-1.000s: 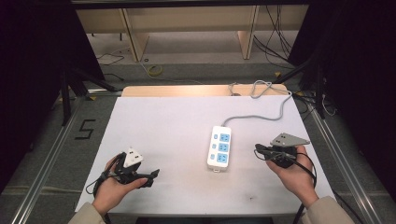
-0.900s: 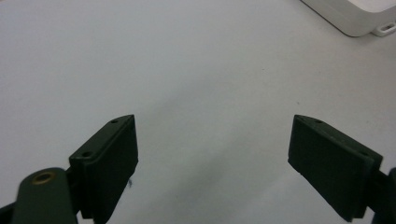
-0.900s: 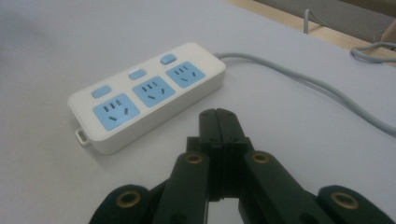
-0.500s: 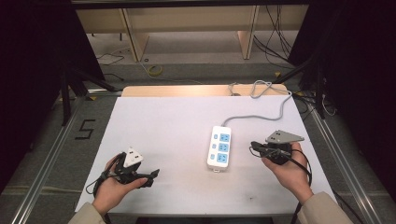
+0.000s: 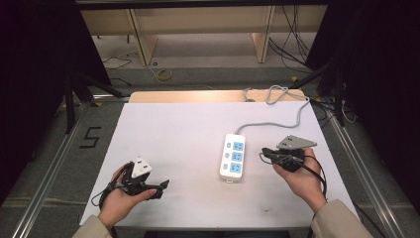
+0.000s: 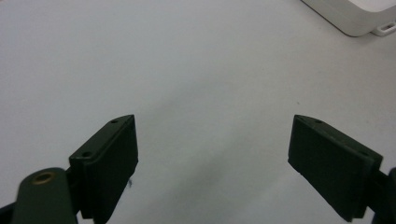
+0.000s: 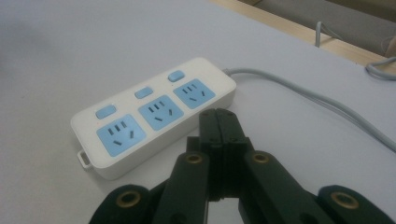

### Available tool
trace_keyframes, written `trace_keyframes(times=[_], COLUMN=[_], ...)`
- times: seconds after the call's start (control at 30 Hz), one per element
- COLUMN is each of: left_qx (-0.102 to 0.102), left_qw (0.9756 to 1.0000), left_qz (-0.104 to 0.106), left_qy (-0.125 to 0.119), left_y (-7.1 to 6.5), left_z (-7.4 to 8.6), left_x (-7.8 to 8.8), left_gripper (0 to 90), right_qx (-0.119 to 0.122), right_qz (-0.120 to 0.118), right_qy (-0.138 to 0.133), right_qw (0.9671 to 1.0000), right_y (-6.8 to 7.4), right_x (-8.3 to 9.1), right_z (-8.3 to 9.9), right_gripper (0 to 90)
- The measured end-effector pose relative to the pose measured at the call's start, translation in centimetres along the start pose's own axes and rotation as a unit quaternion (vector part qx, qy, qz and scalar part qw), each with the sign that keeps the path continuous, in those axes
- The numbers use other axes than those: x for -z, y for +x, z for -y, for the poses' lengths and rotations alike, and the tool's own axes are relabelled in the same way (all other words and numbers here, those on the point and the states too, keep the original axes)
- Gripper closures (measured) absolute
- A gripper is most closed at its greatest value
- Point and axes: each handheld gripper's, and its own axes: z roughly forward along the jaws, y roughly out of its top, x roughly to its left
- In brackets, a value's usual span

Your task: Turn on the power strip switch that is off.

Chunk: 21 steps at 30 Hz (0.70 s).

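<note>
Right gripper [image 5: 267, 154]: the black two-jaw tool in the person's right hand [image 5: 302, 173] is hovering just beside the strip, its jaws pressed together with nothing between them, tips pointing at the strip's long side.
Left gripper [image 5: 161, 187]: the matching black tool in the left hand [image 5: 119, 198] is resting near the table's front left, its jaws standing wide apart over bare surface, gripping nothing.
Power strip [image 5: 233, 157]: the white plastic three-socket power strip with blue faces and blue rocker switches is lying flat right of the table's middle, well apart from the left gripper.
Risk, pushing: with the jaws together, the tips, I reckon, are likely to be nudging the light strip sideways instead of pressing a switch, since nothing is bracing it.
Risk, aim: the blue switches [image 7: 143, 92] are sitting just beside the sockets, so a slightly off approach may be landing on a socket face.
Risk, cord: the grey cable [image 5: 277, 115] is looping off the back edge; a shove may be dragging it or twisting the strip round.
Surface: the table [image 5: 178, 129] is wearing a smooth pale cover, looking slippery, with a strip of bare wood along its far edge.
Room: dim and dark at both sides, with wooden shelving and loose wires behind, and a "5" marked on the floor at left.
</note>
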Motion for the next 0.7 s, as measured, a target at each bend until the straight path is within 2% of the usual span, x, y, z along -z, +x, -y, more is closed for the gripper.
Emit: trace_keyframes(times=[0.7], left_qx=[-0.003], left_qw=[1.0000], left_qz=[0.001], left_qy=[0.002], left_y=[0.0], left_z=[0.0], left_x=[0.0], left_gripper=[15.5], right_qx=[0.002], right_qz=[-0.005], right_qy=[0.000], right_qw=[1.0000], right_y=[0.2], right_x=[-1.2], right_z=[-1.0], right_gripper=[90.0])
